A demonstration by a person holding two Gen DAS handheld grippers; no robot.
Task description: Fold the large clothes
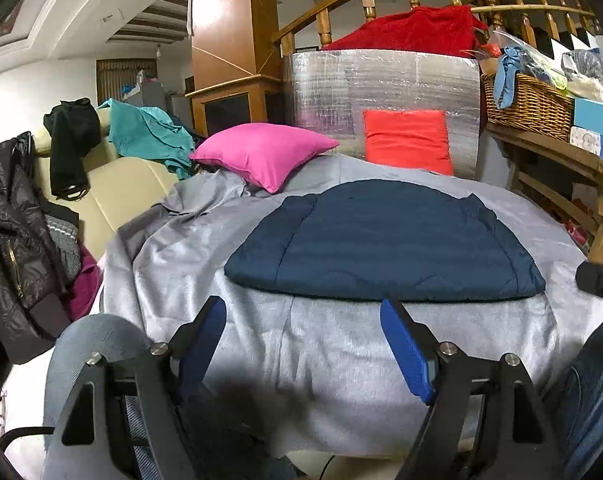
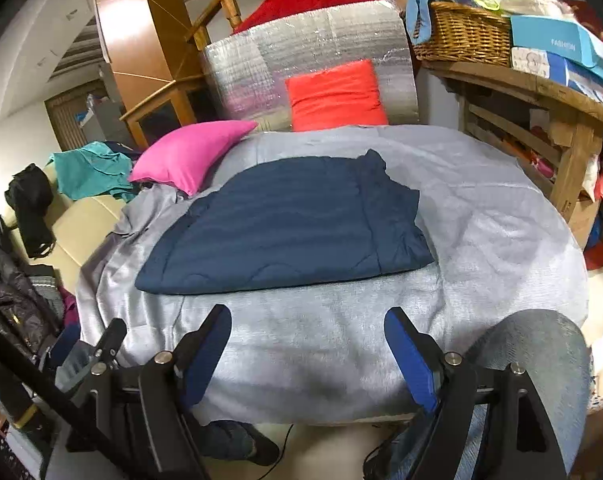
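Navy quilted jacket (image 2: 285, 224): lay flat as a compact folded rectangle in the middle of the grey cover, smoothed; the fold looked finished or nearly so.
Left gripper (image 1: 303, 338): blue-padded jaws stood apart and empty, hanging short of the jacket's near edge, apparently clear of the cloth so as not to disturb it.
Right gripper (image 2: 307, 346): jaws likewise apart with nothing between them, also short of the jacket's near edge.
Grey cover (image 2: 481, 208): spread under the jacket as the work surface, rumpled beyond its left side.
Pink pillow (image 1: 261, 152): beyond the jacket's far left corner.
Red cushion (image 1: 407, 140): behind the jacket, against a silver foil panel (image 1: 381, 76).
Wicker basket (image 2: 461, 36): on a wooden shelf, far right of the jacket.
Black coat (image 1: 13, 224): heaped well left of the jacket.
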